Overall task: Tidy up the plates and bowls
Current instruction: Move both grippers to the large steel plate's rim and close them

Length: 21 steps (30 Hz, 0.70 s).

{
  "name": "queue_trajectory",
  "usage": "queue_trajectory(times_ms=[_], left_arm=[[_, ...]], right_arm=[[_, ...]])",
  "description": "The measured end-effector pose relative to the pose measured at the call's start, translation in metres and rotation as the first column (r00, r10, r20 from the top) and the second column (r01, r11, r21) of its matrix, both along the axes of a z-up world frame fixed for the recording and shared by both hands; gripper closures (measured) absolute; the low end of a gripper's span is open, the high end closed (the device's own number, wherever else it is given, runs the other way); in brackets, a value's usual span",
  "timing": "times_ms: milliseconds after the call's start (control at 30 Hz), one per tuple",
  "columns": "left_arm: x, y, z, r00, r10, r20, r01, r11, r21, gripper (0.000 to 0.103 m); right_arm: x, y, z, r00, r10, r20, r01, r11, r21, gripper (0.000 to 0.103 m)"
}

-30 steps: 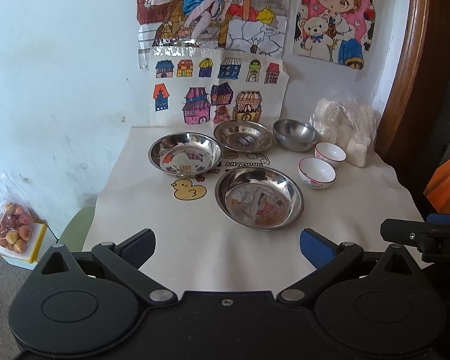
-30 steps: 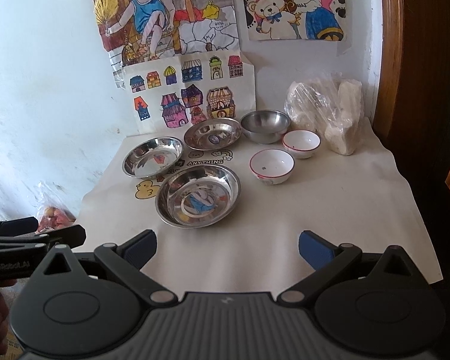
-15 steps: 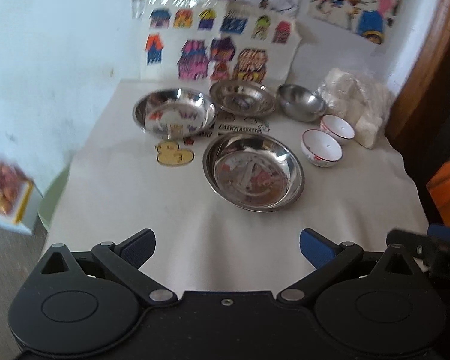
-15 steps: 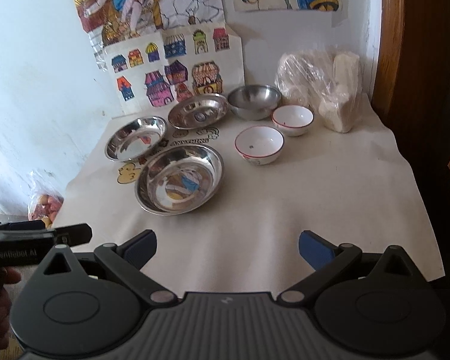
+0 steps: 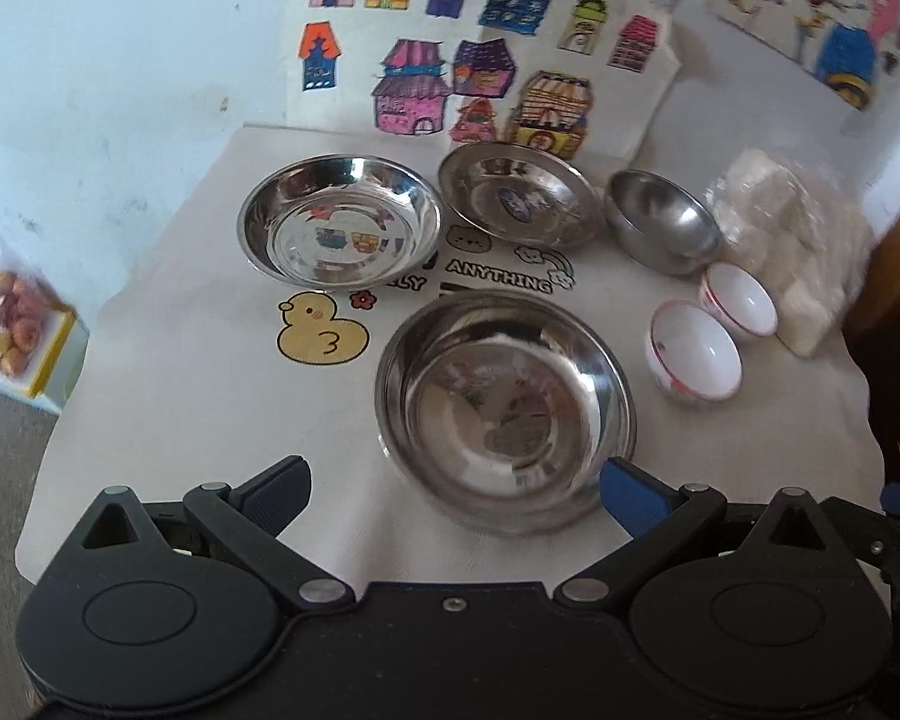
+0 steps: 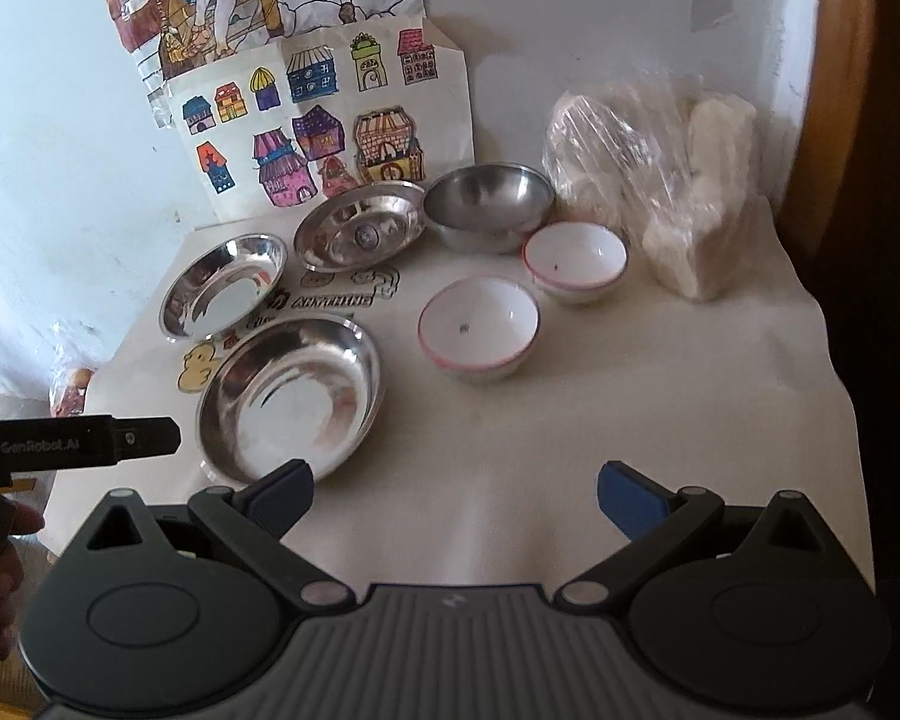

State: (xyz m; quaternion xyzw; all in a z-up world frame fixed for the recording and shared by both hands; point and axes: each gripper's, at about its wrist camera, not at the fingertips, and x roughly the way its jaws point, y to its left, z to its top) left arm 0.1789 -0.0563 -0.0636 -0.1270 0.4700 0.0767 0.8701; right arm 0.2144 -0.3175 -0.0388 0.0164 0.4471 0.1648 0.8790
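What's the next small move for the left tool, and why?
Probably ease the left tool forward and down onto the near rim of the large round steel plate: both tools are open and empty, nothing is stacked, and this plate lies directly ahead.

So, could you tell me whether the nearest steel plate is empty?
Empty: the nearest steel plate shows only bare, reflective metal inside in both views.

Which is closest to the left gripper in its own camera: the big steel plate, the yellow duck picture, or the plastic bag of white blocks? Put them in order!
From the left gripper, nearest first:
1. Big steel plate, right in front, almost between the open fingers.
2. Yellow duck picture, printed on the cloth, ahead and to the left.
3. Plastic bag of white blocks, far back at the right, by the wall.
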Motion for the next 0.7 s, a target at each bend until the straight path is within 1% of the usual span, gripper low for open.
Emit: queue_trajectory(times_ms=[167,333,500,700], left_arm=[[0.025,0.001,0.006,0.997,0.081,-0.007,-0.081,0.997,0.001,0.001],[0.04,0.015,0.009,0.991,0.132,-0.027,-0.131,0.991,0.019,0.001],[0.054,0.044,0.01,0.989,0.133,-0.058,-0.13,0.99,0.051,0.001],[0.078,0.097,0.004,0.99,0.106,-0.094,-0.101,0.993,0.059,0.001]], right_arm=[[0.041,-0.009,0.009,0.998,0.064,0.007,-0.064,0.998,0.001,0.0],[0.07,0.003,0.002,0.992,0.125,-0.019,-0.125,0.992,0.017,0.0],[0.089,0.026,-0.003,0.991,0.133,-0.031,-0.131,0.99,0.054,0.0],[0.107,0.069,-0.01,0.993,0.109,-0.053,-0.105,0.992,0.076,0.0]])
